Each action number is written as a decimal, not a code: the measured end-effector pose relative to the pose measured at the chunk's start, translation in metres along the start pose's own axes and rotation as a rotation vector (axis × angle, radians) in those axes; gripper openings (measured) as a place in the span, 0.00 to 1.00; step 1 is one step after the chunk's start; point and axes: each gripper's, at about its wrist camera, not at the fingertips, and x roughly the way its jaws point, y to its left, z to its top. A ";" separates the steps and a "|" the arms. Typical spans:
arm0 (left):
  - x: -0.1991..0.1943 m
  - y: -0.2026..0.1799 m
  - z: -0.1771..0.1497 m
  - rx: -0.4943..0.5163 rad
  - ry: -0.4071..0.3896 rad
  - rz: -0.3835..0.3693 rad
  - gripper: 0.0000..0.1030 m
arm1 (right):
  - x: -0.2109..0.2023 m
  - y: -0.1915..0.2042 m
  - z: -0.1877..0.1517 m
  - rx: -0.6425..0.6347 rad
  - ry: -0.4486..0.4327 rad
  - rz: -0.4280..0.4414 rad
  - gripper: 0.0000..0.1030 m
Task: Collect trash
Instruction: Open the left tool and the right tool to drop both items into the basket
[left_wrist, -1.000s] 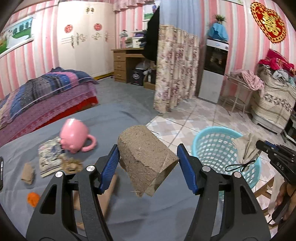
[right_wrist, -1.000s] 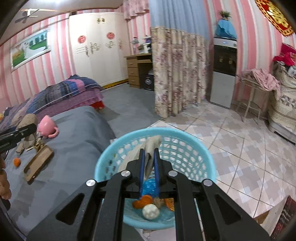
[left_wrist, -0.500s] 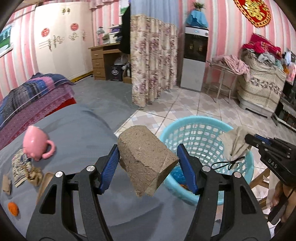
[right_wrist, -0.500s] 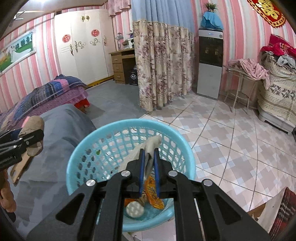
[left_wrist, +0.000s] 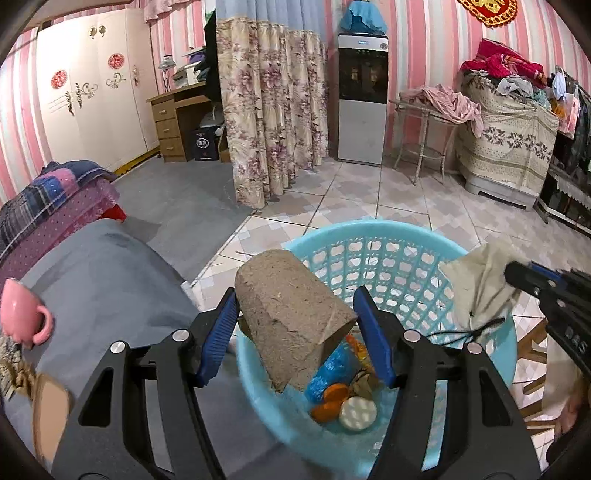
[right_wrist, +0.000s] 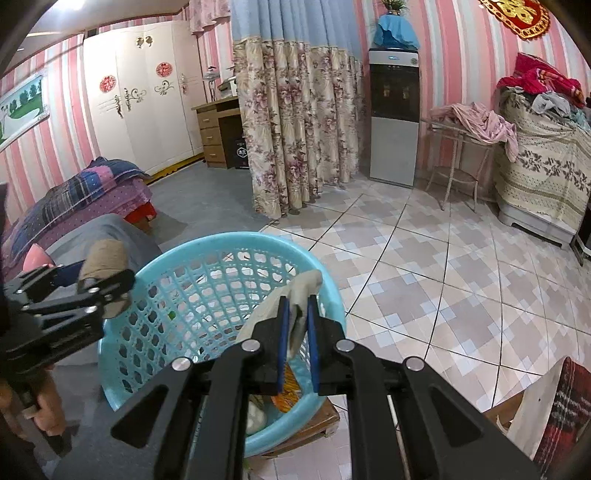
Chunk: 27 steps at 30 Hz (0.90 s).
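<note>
The left gripper (left_wrist: 295, 325) held a brown cardboard tube (left_wrist: 291, 321) crosswise between its 2 blue pads (left_wrist: 221, 332), clamped at the tube's 2 sides, with the tube's torn near end tilted down toward the camera. Directly beneath and ahead of those fingers sat the light blue basket (left_wrist: 388, 236), so the tube hung over its near rim. Below the tube, on the basket floor, lay a blue wrapper (left_wrist: 325, 369), orange peel pieces (left_wrist: 328, 400) and a round white lid (left_wrist: 358, 413). To the left of this gripper stretched the grey bedspread (left_wrist: 99, 273), with a pink mug (left_wrist: 22, 314) lying at its far left edge.

The right gripper (right_wrist: 295, 332) was nearly closed, its 2 pads pinching a pale crumpled cloth (right_wrist: 299, 291) that stuck up past the fingertips. The basket (right_wrist: 155, 258) lay just below and to the left of these fingers, so the cloth hung above its right side. In the left wrist view the same cloth (left_wrist: 476, 284) showed at the right, over the basket's far right rim. From the right wrist view, the left gripper (right_wrist: 107, 284) with its tube (right_wrist: 103, 258) stood at the basket's left rim, and a hand (right_wrist: 48, 406) gripped its handle lower left.
</note>
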 end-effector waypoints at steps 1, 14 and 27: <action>0.002 0.000 0.001 -0.002 0.000 0.002 0.64 | 0.000 -0.002 0.000 0.003 0.000 -0.001 0.10; -0.008 0.038 0.008 -0.045 -0.031 0.114 0.87 | 0.005 0.013 -0.001 -0.039 0.008 -0.001 0.10; -0.060 0.096 -0.012 -0.148 -0.084 0.205 0.94 | 0.018 0.040 0.002 -0.059 0.019 -0.020 0.37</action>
